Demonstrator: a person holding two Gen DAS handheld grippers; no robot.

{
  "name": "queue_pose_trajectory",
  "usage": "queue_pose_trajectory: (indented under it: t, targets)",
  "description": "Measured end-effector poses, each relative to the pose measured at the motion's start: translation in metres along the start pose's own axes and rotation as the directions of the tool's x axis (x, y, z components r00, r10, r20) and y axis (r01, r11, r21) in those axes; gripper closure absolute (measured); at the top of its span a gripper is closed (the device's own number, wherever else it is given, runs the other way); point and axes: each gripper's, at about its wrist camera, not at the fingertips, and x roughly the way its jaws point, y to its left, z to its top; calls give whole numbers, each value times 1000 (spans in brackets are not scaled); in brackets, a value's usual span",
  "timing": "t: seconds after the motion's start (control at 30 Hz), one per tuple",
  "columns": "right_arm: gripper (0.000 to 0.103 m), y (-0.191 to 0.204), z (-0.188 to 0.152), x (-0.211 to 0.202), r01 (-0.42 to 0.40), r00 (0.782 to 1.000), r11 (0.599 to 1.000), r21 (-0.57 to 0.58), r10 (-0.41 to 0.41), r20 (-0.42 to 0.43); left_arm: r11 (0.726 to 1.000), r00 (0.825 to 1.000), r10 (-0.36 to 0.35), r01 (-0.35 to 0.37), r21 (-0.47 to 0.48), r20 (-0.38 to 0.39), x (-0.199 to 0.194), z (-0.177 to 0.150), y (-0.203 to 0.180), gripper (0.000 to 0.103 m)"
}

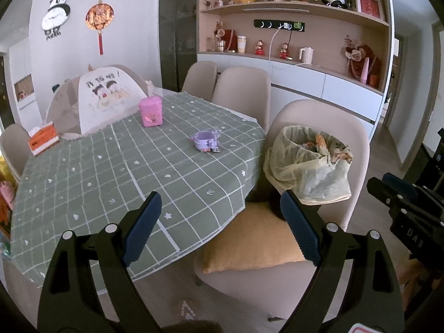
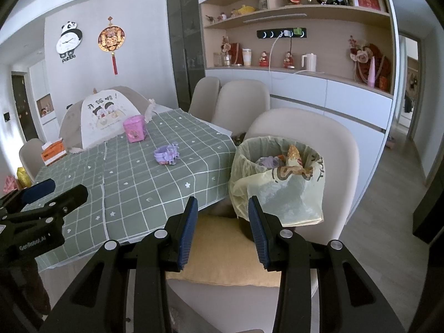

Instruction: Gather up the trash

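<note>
Dining table (image 1: 116, 166) under a green checked tablecloth. Trash bin (image 2: 277, 183), lined with a pale yellow plastic bag, stands on the yellow cushion (image 2: 222, 260) of a beige chair (image 2: 333, 149) pulled up just beside the table's edge. Bin holds crumpled wrappers: orange-patterned paper at the rim, something lilac lower inside.

Left gripper (image 1: 222, 230): jaws wide apart, nothing between the blue pads. It hovers over the table's near corner and the chair cushion, touching neither.

Right gripper (image 2: 223, 230): jaws about half open, nothing gripped. It hangs over the cushion, the bin's dark base showing just beyond the right pad. Contact with the bag cannot be told.

On the cloth: a small purple holder-like object (image 1: 206, 142) near the edge closest to the bin, a pink tin (image 1: 150, 111) further in, an orange tissue box (image 1: 43, 141) at the far left, a folding mesh food cover (image 1: 105, 97) behind them.
</note>
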Motion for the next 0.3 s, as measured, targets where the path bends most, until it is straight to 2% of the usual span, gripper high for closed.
queue_pose_trajectory:
  t: [0.1, 0.2, 0.3]
  targets:
    - [67, 0, -2, 9, 9, 1000, 1000, 4, -9, -11, 1000, 1000, -7, 6, -6, -23, 13, 0, 4, 20]
    - [67, 9, -1, 33, 5, 999, 1000, 0, -5, -52, 999, 997, 6, -9, -34, -78, 35, -1, 23, 20]
    - [67, 34, 9, 73, -70, 992, 997, -29, 66, -105, 991, 986, 75, -90, -98, -149, 71, 3, 71, 20]
